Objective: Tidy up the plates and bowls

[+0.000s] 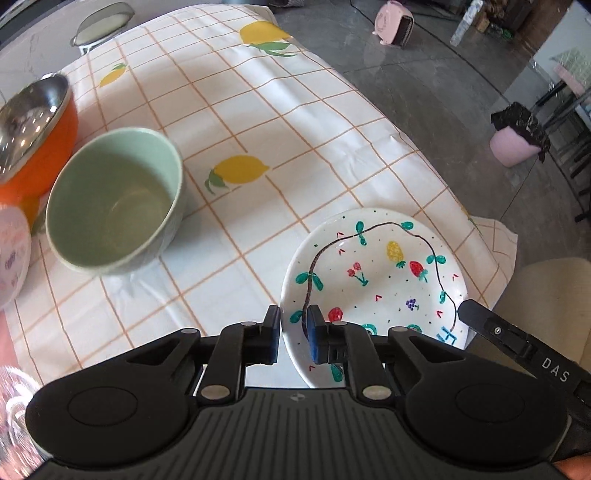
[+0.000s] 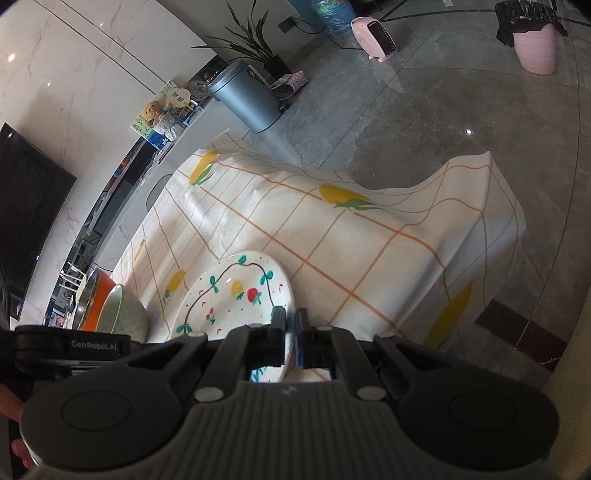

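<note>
Left gripper (image 1: 292, 326): jaws straddle the near-left rim of the plate (image 1: 373, 280), one finger outside, one inside, closed onto it. Right gripper (image 2: 291, 325): jaws nearly together, pinching the plate (image 2: 236, 295) at its right rim.

Plate painted with fruit and a vine loop. It sits at the near right of the tablecloth (image 1: 258, 122), close to the edge; whether it rests on the cloth or is lifted, cannot tell.

Green bowl (image 1: 114, 201) well to its left, upright, empty. Orange bowl (image 1: 37, 125) with steel lining just behind it, touching or nearly so.

Floor beyond: pink bin (image 1: 515, 142), pink heater (image 1: 393, 22).
</note>
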The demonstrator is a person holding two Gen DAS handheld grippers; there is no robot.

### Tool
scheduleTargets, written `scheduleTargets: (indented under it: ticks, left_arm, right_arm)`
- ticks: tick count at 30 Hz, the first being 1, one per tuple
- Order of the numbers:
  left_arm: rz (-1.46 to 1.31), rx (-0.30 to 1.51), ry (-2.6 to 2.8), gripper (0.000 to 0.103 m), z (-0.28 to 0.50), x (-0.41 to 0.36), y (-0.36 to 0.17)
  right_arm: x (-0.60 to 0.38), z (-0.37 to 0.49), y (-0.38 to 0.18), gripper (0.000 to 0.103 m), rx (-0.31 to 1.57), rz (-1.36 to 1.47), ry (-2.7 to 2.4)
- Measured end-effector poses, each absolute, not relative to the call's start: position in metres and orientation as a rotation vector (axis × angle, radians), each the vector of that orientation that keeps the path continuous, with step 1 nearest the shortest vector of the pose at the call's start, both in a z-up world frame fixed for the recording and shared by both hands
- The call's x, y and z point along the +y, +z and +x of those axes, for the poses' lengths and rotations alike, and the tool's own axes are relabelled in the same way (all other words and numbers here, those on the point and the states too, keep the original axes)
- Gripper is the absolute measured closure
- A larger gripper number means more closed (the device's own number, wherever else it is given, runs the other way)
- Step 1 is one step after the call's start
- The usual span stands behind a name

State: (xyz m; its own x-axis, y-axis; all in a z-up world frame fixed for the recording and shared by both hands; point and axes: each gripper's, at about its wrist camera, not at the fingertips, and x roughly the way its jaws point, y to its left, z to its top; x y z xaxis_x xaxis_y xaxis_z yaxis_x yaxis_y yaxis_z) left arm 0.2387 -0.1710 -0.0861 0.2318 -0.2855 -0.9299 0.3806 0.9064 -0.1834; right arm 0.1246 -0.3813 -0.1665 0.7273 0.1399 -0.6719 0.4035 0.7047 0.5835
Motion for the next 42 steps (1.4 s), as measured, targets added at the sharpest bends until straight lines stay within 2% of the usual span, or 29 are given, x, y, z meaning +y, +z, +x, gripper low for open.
scheduleTargets:
  ticks: [4, 7, 11, 18, 20, 23, 27, 35, 42]
  left_arm:
    - [-0.136, 1.186, -0.463, 0.085, 0.228, -0.138, -0.094]
    - [-0.229, 1.095, -0.431, 0.074, 0.223, -0.122, -0.104]
    - [-0.276, 1.014, -0.465, 0.073, 0.216, -0.117, -0.112]
    - [-0.340, 0.981, -0.477, 0.076, 0.211, -0.120, -0.118]
    - [-0.351, 0.972, -0.479, 0.084, 0.209, -0.118, -0.119]
    - [-0.398, 0.973, -0.467, 0.084, 0.208, -0.114, -0.121]
    - [-0.491, 1.014, -0.449, 0.086, 0.208, -0.103, -0.123]
    - [-0.540, 0.988, -0.422, 0.086, 0.192, -0.089, -0.113]
    - [-0.593, 0.944, -0.354, 0.086, 0.171, -0.045, -0.107]
  right_arm:
    - [-0.383, 0.121, -0.170, 0.094, 0.755, 0.804, -0.123]
    - [-0.387, 0.118, -0.175, 0.085, 0.734, 0.848, -0.102]
    - [-0.386, 0.117, -0.180, 0.085, 0.715, 0.884, -0.078]
    - [-0.389, 0.115, -0.191, 0.089, 0.666, 0.977, -0.048]
    - [-0.387, 0.114, -0.192, 0.090, 0.652, 0.976, -0.052]
    - [-0.387, 0.113, -0.193, 0.090, 0.641, 0.983, -0.054]
    - [-0.388, 0.112, -0.193, 0.099, 0.647, 0.996, -0.075]
    - [-0.386, 0.109, -0.190, 0.099, 0.673, 1.048, -0.071]
    - [-0.359, 0.114, -0.175, 0.100, 0.701, 1.023, 0.013]
